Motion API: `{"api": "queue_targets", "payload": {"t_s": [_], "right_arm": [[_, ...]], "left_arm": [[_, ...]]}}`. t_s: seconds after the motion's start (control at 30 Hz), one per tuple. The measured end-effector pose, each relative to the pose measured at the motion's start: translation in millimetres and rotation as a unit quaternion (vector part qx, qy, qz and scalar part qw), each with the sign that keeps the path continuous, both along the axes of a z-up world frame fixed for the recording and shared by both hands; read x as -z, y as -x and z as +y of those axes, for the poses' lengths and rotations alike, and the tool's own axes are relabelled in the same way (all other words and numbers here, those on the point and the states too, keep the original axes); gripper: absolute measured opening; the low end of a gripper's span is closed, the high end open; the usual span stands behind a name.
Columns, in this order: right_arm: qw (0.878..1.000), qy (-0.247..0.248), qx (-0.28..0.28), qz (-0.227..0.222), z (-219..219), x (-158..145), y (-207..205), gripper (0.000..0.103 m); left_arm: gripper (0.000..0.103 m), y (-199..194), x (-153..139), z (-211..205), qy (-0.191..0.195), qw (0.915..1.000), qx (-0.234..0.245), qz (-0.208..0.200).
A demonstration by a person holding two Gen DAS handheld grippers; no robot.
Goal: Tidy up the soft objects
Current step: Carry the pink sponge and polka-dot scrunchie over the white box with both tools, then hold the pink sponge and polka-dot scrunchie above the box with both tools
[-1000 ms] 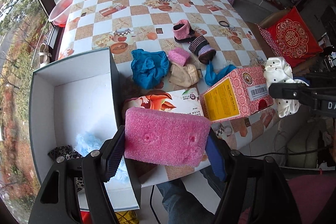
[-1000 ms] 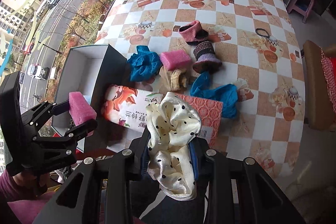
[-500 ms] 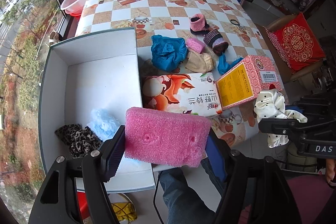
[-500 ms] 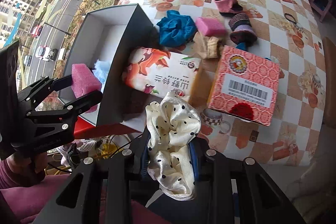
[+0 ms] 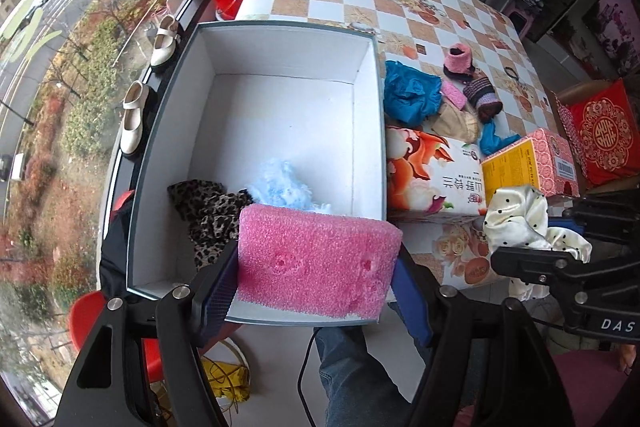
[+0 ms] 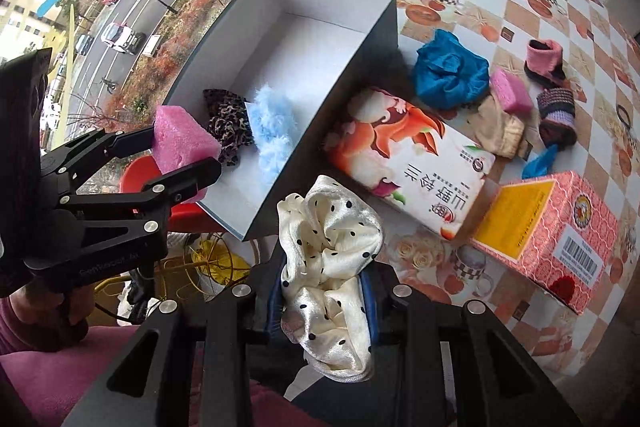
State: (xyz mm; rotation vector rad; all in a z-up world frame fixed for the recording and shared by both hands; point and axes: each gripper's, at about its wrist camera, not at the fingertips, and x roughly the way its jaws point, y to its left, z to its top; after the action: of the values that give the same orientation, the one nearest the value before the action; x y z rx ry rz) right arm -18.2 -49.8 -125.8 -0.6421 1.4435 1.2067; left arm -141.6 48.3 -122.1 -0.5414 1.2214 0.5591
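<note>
My left gripper (image 5: 316, 287) is shut on a pink foam sponge (image 5: 316, 263) and holds it above the near edge of the open white box (image 5: 280, 115); the sponge also shows in the right wrist view (image 6: 180, 143). In the box lie a leopard-print scrunchie (image 5: 208, 211) and a light blue fluffy piece (image 5: 280, 187). My right gripper (image 6: 324, 307) is shut on a cream polka-dot scrunchie (image 6: 332, 247), held off the table's near edge, right of the box (image 6: 280, 47).
On the checkered table (image 5: 400, 7) lie a blue cloth (image 5: 412, 95), a small pink sponge (image 5: 454, 95), a beige cloth (image 5: 456, 123), two knitted booties (image 5: 460, 61), a floral carton (image 5: 432, 175) and a pink-yellow carton (image 5: 528, 167). A window is at left.
Both grippers have moved left toward the box. The pink sponge now hangs over the box's near edge, and the polka-dot scrunchie is closer to the box.
</note>
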Motion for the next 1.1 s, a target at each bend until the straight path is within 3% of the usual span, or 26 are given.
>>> {"api": "queue_targets", "payload": {"t_s": [0.23,0.6,1.1], "right_arm": [[1.0,-0.016,-0.008,-0.009,40.3,-8.3,2.2,0.033],[0.998,-0.054,-0.021,-0.023,119.3,-31.8,-7.1,0.033],[0.999,-0.041,-0.004,-0.01,144.0,-18.9,-32.9,0.033]], "left_arm": [[0.074,10.8,-3.7,26.3,-0.017,0.9988,-0.045,-0.002],[0.074,-6.4,-13.7,75.7,-0.039,0.9954,-0.086,-0.009],[0.074,-28.2,6.2,95.0,-0.02,0.9947,-0.101,0.006]]}}
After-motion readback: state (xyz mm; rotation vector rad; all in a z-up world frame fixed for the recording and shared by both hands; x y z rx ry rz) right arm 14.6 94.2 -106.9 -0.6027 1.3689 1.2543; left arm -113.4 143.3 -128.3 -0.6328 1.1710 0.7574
